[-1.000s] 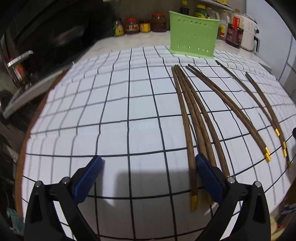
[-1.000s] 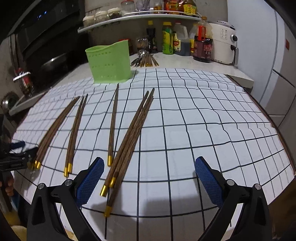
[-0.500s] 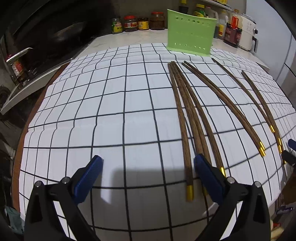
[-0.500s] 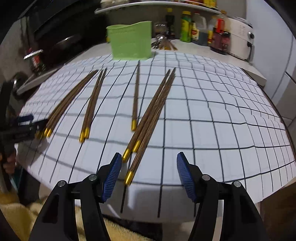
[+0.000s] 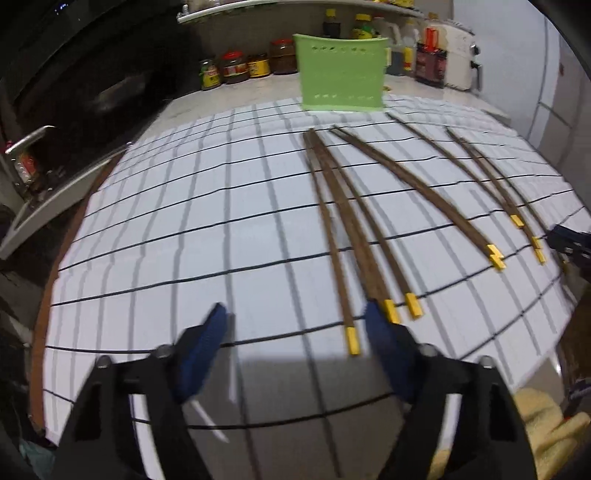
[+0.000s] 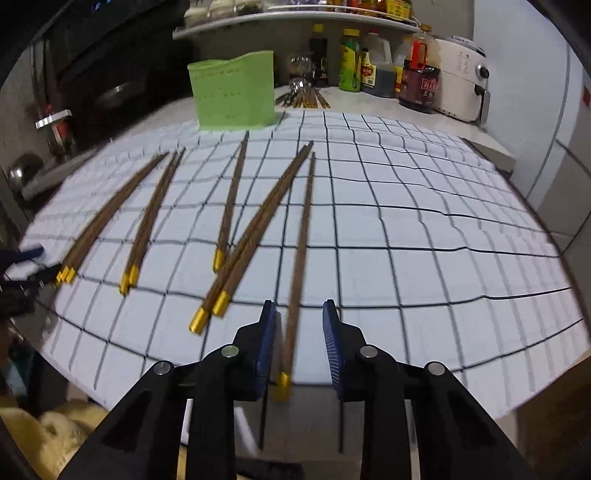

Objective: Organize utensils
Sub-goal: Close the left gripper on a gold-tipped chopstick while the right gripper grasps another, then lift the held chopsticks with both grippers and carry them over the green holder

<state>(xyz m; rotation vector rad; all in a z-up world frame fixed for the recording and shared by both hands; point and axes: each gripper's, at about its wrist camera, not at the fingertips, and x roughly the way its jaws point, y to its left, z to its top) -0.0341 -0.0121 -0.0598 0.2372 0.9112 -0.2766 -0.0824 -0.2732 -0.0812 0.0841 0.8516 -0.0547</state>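
Checked cloth (image 6: 424, 229) on kitchen counter: right gripper (image 6: 298, 314) half-spread around rightmost chopstick (image 6: 301, 254), gold tip between its pads, left gripper (image 5: 295, 317) wide, empty; off-centre close could roll it away.

From my remote seat I saw a round table under a white cloth (image 6: 424, 229) ruled with a black grid. Behind it ran a pale counter (image 5: 229, 96) carrying jars (image 5: 234, 68) and sauce bottles (image 6: 421, 86), with a white appliance (image 6: 461, 81) at its right end. A shelf (image 6: 295, 18) of more bottles hung above. The right wall (image 6: 535, 74) was white; the left side lay dark, with a metal handle (image 5: 31, 138) catching light.
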